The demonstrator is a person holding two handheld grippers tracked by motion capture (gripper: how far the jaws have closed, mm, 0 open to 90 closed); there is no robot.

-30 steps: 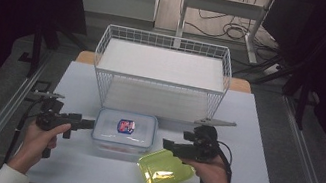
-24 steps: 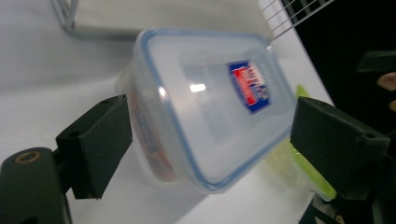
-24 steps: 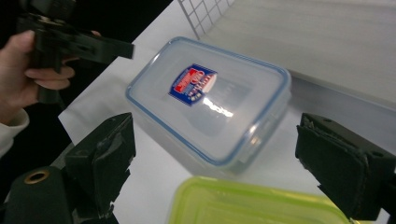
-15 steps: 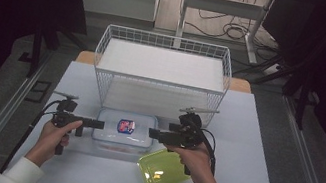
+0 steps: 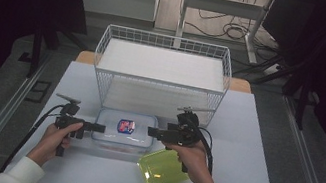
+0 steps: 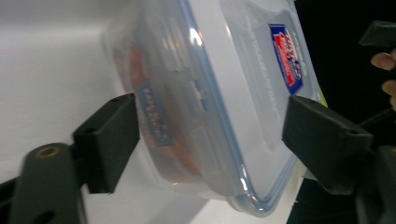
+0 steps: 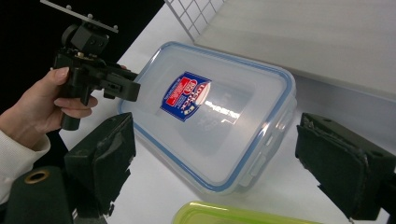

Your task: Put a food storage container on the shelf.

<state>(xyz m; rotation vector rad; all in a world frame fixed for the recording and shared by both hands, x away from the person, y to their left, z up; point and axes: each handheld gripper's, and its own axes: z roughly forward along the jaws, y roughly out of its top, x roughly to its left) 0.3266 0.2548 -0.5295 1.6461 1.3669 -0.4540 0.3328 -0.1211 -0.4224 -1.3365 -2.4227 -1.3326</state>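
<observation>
Clear lidded container (image 5: 124, 132): rectangular, blue seal round the lid, red and blue label on top; lies flat on the white table (image 5: 251, 153), just in front of the wire basket (image 5: 162, 71); something orange-red shows through its side wall in the left gripper view (image 6: 196, 107).

Left gripper (image 5: 98, 128): held in the person's left hand (image 5: 55, 139), pointing level at the container's left end; jaws wide apart and just been closing a little; in its own view the container's end sits between the two pads, which stand clear of its walls; nothing gripped.

Right gripper (image 5: 153, 131): held in the person's right hand (image 5: 194, 160), pointing level at the container's right end; in the right gripper view (image 7: 215, 154) its jaws stand wide open with the container's near corner between them, pads off the plastic; nothing gripped.

Yellow-green lid (image 5: 162, 168): translucent, lies on the table just in front of the container's right corner, partly under the right hand
</observation>
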